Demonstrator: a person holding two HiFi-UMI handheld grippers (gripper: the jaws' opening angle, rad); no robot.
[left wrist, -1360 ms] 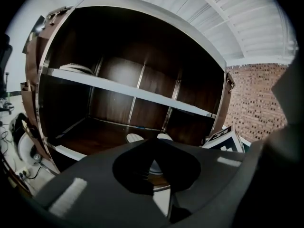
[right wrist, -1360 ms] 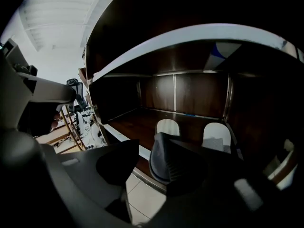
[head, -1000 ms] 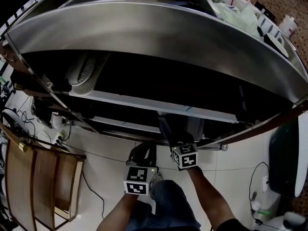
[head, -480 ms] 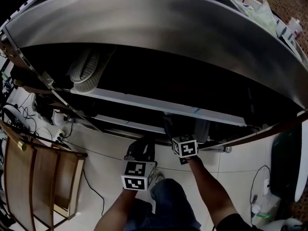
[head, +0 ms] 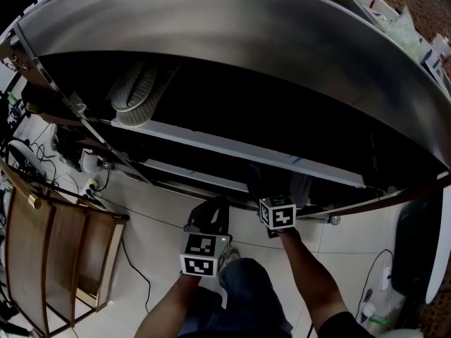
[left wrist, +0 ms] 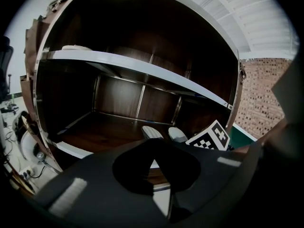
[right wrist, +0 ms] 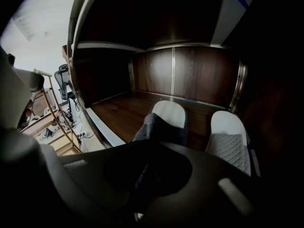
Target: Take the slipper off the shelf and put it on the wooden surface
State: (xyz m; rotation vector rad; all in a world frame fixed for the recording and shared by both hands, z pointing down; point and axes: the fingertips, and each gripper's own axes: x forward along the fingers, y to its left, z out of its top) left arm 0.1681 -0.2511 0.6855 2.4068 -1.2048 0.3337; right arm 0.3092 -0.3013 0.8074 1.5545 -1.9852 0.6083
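Dark wood shelf board (right wrist: 121, 113) above pale tiled floor (head: 151, 241).

Grey slippers against dark brown wood, under a silver top.

Slipper (right wrist: 167, 120) near the lower board's front edge: dark grey upper, pale grey insole stitched in a diamond quilt; second slipper (right wrist: 230, 139) at that board's right end in the same pale quilted grey. Third slipper (head: 134, 90) at the upper board's left end, light grey, ribbed in fine lines. Shelf (right wrist: 199, 75) panelled in dark reddish-brown wood grain, boards edged in white, top (head: 246, 41) brushed silver. Left marker cube (head: 202, 253) and right marker cube (head: 278, 213) patterned in black and white squares. Floor (head: 148, 234) in off-white tiles; wooden frame (head: 49, 252) mid-brown; brick wall (left wrist: 259, 94) red-brown with pale joints; trousers (head: 246, 294) blue.
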